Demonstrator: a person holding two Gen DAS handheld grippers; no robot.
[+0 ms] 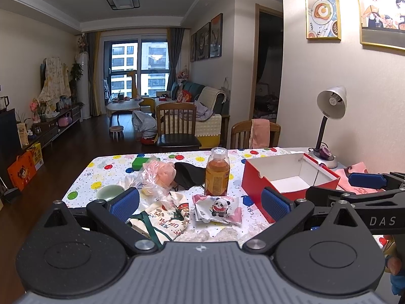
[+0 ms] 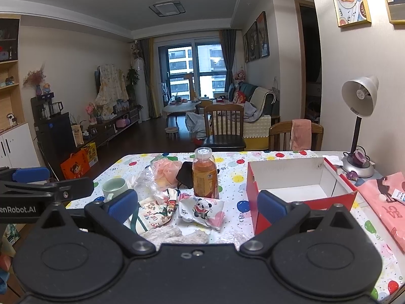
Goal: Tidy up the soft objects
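Observation:
Soft things lie on the balloon-print table: a panda-print pouch (image 1: pixel 217 209) (image 2: pixel 202 210), a Christmas-print cloth bag (image 1: pixel 164 219) (image 2: pixel 154 210), a pink bath pouf in clear plastic (image 1: pixel 162 171) (image 2: pixel 165 169), a black mask (image 1: pixel 188 174) (image 2: pixel 184 173) and fluffy white fabric (image 1: pixel 202 235) (image 2: pixel 174 235) at the near edge. An empty red box (image 1: pixel 288 177) (image 2: pixel 298 185) with a white inside stands to the right. My left gripper (image 1: pixel 200 202) is open above the near items. My right gripper (image 2: pixel 198 204) is open too, beside the box.
A bottle of orange drink (image 1: pixel 217 172) (image 2: pixel 205 173) stands mid-table. A pale green cup (image 1: pixel 108 192) (image 2: pixel 114 187) sits left, a green block (image 1: pixel 139 163) behind. A desk lamp (image 1: pixel 329 124) (image 2: pixel 359 124) and a pink bag (image 2: pixel 387 200) are at the right. Chairs stand beyond.

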